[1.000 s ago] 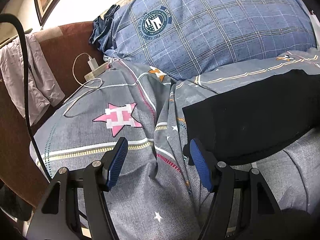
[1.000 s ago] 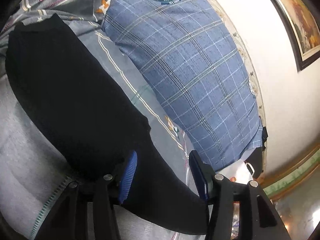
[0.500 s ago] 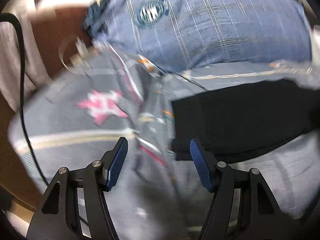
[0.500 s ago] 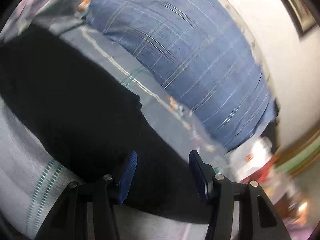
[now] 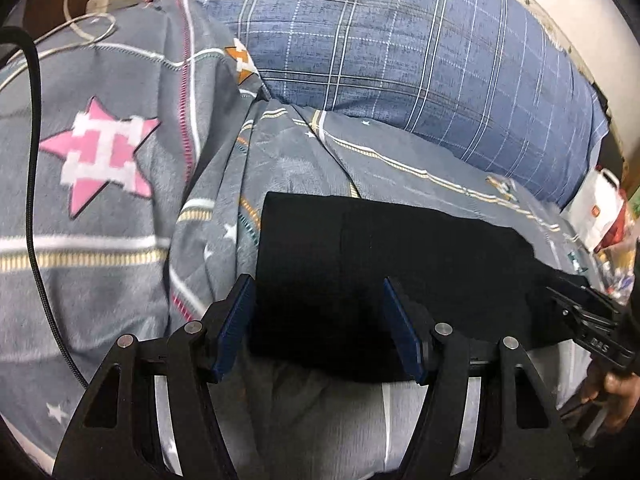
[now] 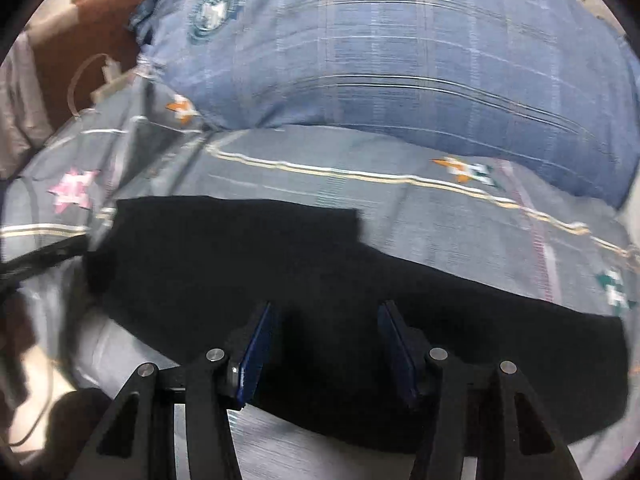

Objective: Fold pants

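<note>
Left gripper [image 5: 318, 320]: jaws apart, blue pads facing each other across a wide gap, nothing clamped between them. The gripper points forward and slightly downward over the near left end of the pants [image 5: 380, 272]. The left pad sits at the pants' left edge; the right pad is over the dark fabric. Contact with the cloth cannot be determined.

Right gripper [image 6: 326, 340]: jaws apart, nothing clamped. It points forward over the near edge of the pants [image 6: 320, 272], both pads above black fabric. This view is motion-blurred. In the left wrist view, the right gripper [image 5: 588, 320] appears at the right edge, with the hand [image 5: 612, 392] holding it partly visible below.

Pants: black, lying flat on the bed [image 5: 100, 240], running left to right. The left end forms a straight, squared edge. In the right wrist view, the far edge steps down partway along, so the right portion is narrower in depth than the left.

Bed: covered with a grey sheet printed with stripes and a pink star [image 5: 104, 156]. The sheet is wrinkled just left of the pants.

Beyond the pants: a blue plaid pillow [image 5: 420, 48] with a round emblem lies across the far side of the bed. A white cable [image 5: 86, 28] and charger rest at the far left corner. A white bag [image 5: 600, 208] stands at the far right.
</note>
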`<state>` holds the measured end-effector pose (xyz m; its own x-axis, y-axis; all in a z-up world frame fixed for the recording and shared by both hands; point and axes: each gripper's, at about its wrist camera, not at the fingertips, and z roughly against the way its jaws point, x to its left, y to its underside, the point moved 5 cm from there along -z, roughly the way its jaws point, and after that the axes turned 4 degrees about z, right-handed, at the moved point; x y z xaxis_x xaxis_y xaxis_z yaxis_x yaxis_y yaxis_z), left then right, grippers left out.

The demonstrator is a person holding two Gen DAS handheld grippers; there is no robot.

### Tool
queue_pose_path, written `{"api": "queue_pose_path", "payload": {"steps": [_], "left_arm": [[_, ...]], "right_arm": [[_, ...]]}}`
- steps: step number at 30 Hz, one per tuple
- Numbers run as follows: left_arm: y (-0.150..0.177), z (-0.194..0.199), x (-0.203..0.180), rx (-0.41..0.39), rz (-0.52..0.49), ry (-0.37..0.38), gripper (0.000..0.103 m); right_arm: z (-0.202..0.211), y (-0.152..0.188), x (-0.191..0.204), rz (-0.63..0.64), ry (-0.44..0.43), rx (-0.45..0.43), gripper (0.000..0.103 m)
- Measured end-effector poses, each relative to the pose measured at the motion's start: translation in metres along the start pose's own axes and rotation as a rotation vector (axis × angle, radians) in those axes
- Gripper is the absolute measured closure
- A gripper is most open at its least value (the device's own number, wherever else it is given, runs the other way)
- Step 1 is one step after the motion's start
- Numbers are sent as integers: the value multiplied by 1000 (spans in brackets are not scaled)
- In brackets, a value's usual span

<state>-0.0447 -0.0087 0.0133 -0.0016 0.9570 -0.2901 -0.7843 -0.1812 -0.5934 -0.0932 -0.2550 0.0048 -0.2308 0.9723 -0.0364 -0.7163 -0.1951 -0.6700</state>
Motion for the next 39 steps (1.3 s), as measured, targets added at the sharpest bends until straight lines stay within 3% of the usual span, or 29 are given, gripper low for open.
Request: {"api": "queue_pose_path", "payload": {"steps": [5, 10, 14, 15, 16, 21, 26, 29, 32, 39], "left_arm": [[1, -20, -3, 23, -16, -51, 38], [2, -35, -3, 22, -42, -95, 38], [-2, -39, -8, 3, -72, -116, 38], [-1, -41, -8, -3, -81, -123, 33], [0, -43, -8, -8, -80, -129, 29], [3, -44, -4, -15, -65, -132, 25], [4, -21, -15, -49, -141, -182, 25], [-1, -1, -30, -86, -167, -146, 25], [-5, 8, -54, -89, -207, -68, 25], [9, -20, -138, 92, -307, 172, 25]], "right_arm": [[-23, -10, -2, 37, 77, 9, 51], [-44, -26, -15, 11, 60, -17, 51], [-47, -37, -15, 60, 76, -39, 83], [-46, -39, -19, 48, 89, -46, 85], [-48, -40, -25, 26, 92, -50, 85], [-58, -34, -29, -3, 81, -41, 85], [-27, -31, -32, -35, 55, -62, 82], [0, -13, -40, -51, 75, -88, 73], [27, 20, -66, -156, 82, -108, 60], [67, 107, -138, -391, 164, -91, 59]]}}
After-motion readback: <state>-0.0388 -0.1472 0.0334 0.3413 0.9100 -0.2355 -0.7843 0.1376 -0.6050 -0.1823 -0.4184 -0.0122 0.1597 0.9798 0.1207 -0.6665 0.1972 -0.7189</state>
